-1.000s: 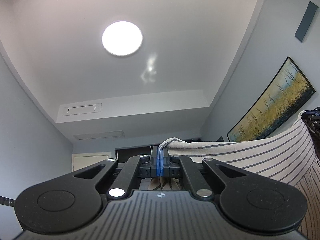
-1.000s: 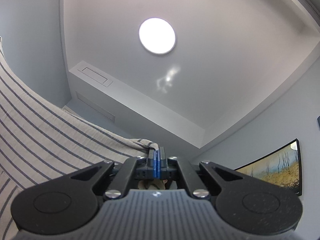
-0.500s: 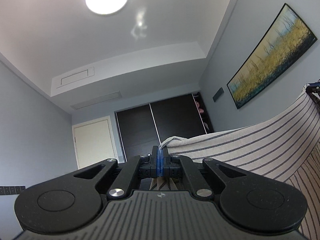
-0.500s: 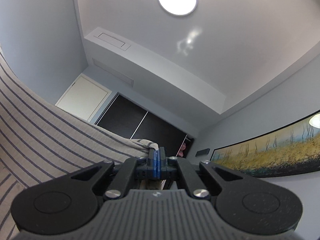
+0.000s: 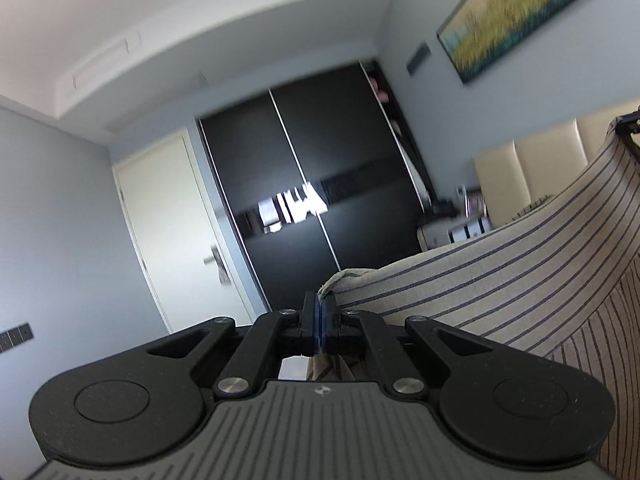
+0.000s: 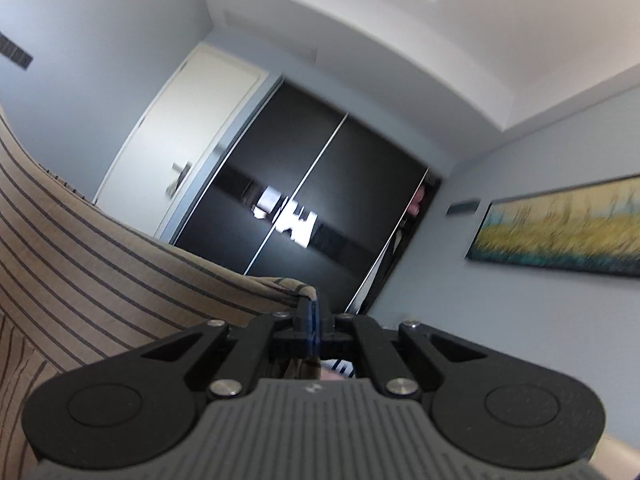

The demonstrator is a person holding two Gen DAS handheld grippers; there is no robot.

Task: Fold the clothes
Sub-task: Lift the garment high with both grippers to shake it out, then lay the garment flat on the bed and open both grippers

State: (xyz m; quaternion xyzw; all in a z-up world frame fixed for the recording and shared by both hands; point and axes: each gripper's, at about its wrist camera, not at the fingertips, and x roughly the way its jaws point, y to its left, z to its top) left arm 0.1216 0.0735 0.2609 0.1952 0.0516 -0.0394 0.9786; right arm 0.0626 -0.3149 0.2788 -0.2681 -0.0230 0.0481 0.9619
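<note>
A beige garment with thin dark stripes hangs stretched in the air between my two grippers. In the left wrist view my left gripper is shut on one corner of it, and the cloth sweeps away to the right. The far end reaches the other gripper, a dark shape at the right edge. In the right wrist view my right gripper is shut on the opposite corner, and the striped garment runs off to the left. Both grippers point about level toward the far wall.
Ahead stand black sliding wardrobe doors and a white door to their left. A long yellow landscape painting hangs on the right wall. A padded cream headboard and small bedside items lie beyond the cloth.
Both grippers tipped down from facing the ceiling lamp to facing the wardrobe and door, and sank with the garment still stretched between them. The jaws stayed shut on the cloth.
</note>
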